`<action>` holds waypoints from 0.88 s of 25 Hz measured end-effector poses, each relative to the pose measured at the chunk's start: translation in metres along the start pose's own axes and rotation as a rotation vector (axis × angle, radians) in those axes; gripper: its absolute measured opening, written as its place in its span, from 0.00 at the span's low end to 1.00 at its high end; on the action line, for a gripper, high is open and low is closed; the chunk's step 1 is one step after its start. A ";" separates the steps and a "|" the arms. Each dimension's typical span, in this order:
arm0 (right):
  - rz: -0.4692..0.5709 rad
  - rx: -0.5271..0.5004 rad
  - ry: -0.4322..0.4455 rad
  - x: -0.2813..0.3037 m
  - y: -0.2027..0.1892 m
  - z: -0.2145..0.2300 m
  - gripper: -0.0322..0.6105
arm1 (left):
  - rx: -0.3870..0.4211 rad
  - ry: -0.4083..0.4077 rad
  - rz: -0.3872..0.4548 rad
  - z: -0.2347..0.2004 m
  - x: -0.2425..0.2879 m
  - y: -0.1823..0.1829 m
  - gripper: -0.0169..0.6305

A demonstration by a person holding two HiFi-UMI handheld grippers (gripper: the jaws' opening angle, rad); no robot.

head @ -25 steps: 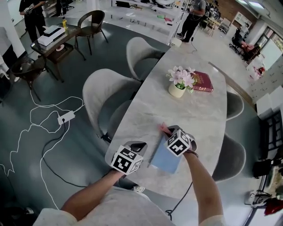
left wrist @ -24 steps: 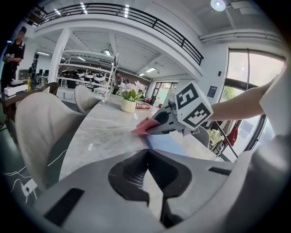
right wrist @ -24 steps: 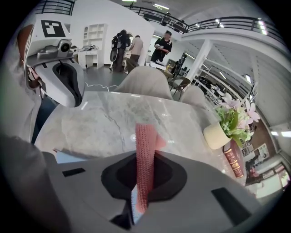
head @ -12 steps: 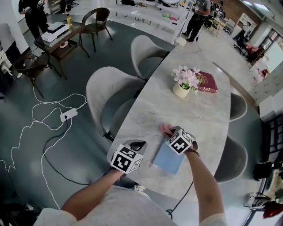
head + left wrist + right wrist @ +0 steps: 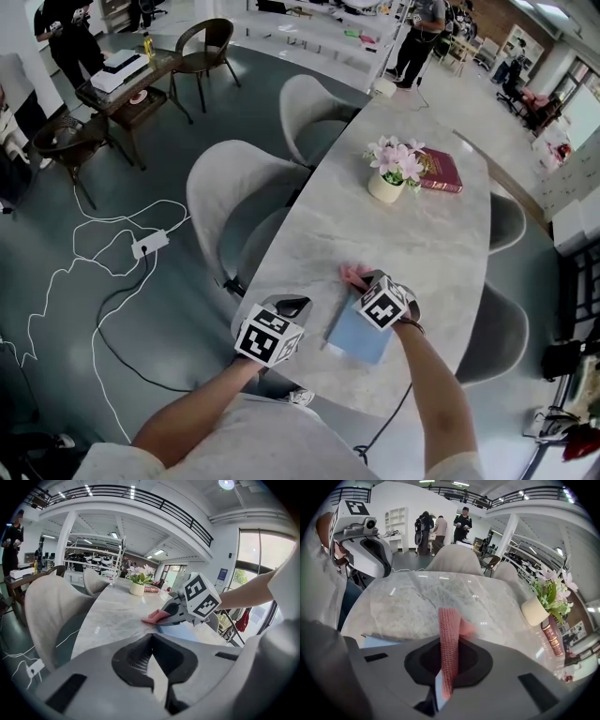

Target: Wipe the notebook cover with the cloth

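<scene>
The left gripper (image 5: pixel 151 638) is nearest, at the near edge of the marble table (image 5: pixel 422 239); its jaws are drawn together with nothing between them. Just to its right, and apart from it, the light-blue notebook (image 5: pixel 355 337) lies flat on the table top. The right gripper (image 5: pixel 449 641) stands over the notebook's far end, so the cover shows below it and to its left; its jaws are clamped on the pink cloth (image 5: pixel 450 618) (a knitted strip, folded over), which sticks out ahead of the jaw tips. The cloth's free end reaches past the notebook's far corner onto bare marble; whether any of it touches the cover cannot be told.

Ahead of the right gripper and off to its right, well apart, stands a cream pot (image 5: pixel 382 187) of pale pink flowers (image 5: pixel 397 161); a dark red book (image 5: pixel 441 172) lies just beyond the pot. To the left of both grippers a grey chair (image 5: pixel 230 202) is drawn up to the table's edge, with a second grey chair (image 5: pixel 314 112) farther along the same side. On the floor farther left lies a white power strip (image 5: pixel 150 246) with trailing cables. Far ahead, past the table's end, a person in dark clothes (image 5: pixel 417 37) stands.
</scene>
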State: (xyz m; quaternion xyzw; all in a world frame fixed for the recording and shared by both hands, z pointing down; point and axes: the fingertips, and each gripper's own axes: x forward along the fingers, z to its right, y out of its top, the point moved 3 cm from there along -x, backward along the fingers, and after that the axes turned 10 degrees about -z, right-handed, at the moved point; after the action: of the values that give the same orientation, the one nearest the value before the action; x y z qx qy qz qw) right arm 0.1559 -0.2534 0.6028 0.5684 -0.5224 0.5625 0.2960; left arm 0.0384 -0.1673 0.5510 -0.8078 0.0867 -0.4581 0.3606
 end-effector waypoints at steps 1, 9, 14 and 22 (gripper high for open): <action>0.002 -0.002 0.001 -0.001 0.000 -0.002 0.07 | -0.001 0.002 0.001 0.000 -0.001 0.000 0.04; 0.034 -0.024 0.042 -0.010 0.002 -0.028 0.07 | 0.001 0.005 0.009 0.005 -0.005 -0.002 0.04; 0.053 -0.045 0.067 -0.017 0.003 -0.046 0.07 | -0.006 0.004 0.015 0.011 -0.005 -0.004 0.04; 0.082 -0.073 0.100 -0.028 0.000 -0.078 0.07 | -0.004 0.003 0.027 0.021 -0.007 -0.006 0.04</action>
State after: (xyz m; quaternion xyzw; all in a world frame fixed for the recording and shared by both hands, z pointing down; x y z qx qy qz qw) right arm 0.1351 -0.1739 0.5910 0.5066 -0.5499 0.5825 0.3189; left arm 0.0506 -0.1490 0.5436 -0.8068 0.0989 -0.4542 0.3648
